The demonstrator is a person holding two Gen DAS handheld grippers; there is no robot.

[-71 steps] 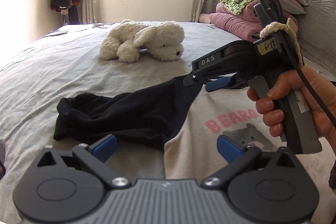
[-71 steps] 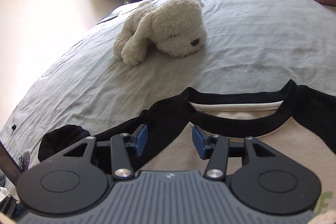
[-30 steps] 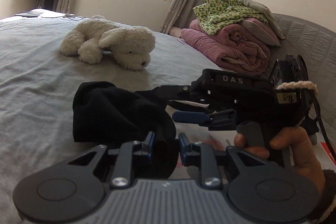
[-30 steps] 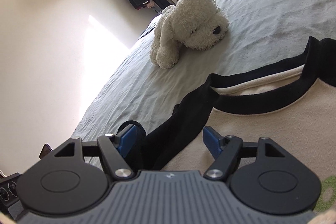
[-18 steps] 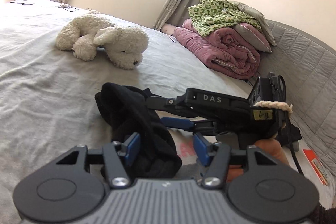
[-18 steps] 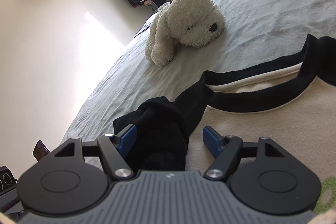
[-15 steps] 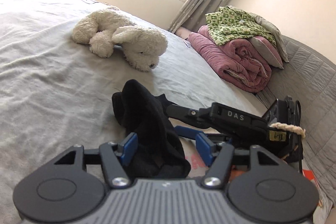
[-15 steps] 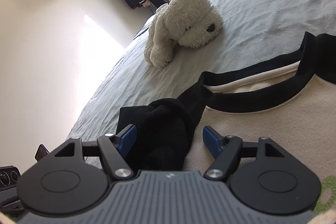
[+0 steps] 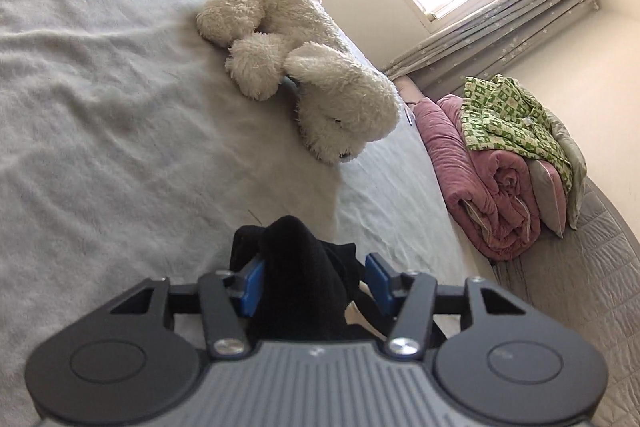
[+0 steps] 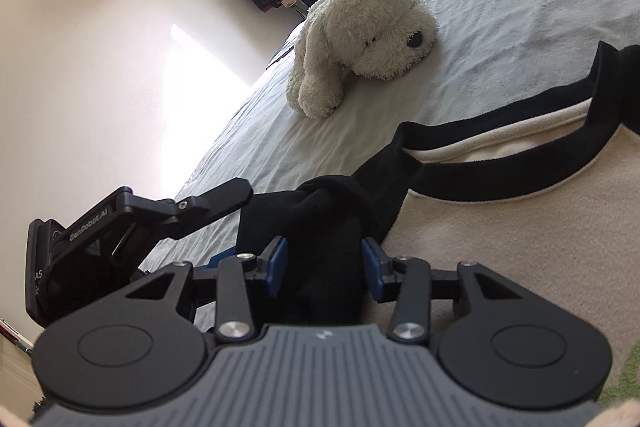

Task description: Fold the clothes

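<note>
The black sleeve (image 10: 320,223) of the cream sweatshirt (image 10: 520,235), spread on the bed (image 9: 100,131), is bunched over the shoulder; a sleeve fold is judged in hand. The left gripper (image 9: 316,283) and right gripper (image 10: 322,267) are both closing, the sleeve between each pair of jaws. Next, the sleeve should be laid flat across the chest. "GenRobot.AI" is read on the left gripper's arm. A plush dog (image 10: 360,35) lies beyond.

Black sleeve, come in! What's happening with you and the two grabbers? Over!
Both grippers closing, left gripper, right gripper; bunched black sleeve between each pair of jaws. Cream shirt body flat on bed. Plush dog beyond, clear.
</note>
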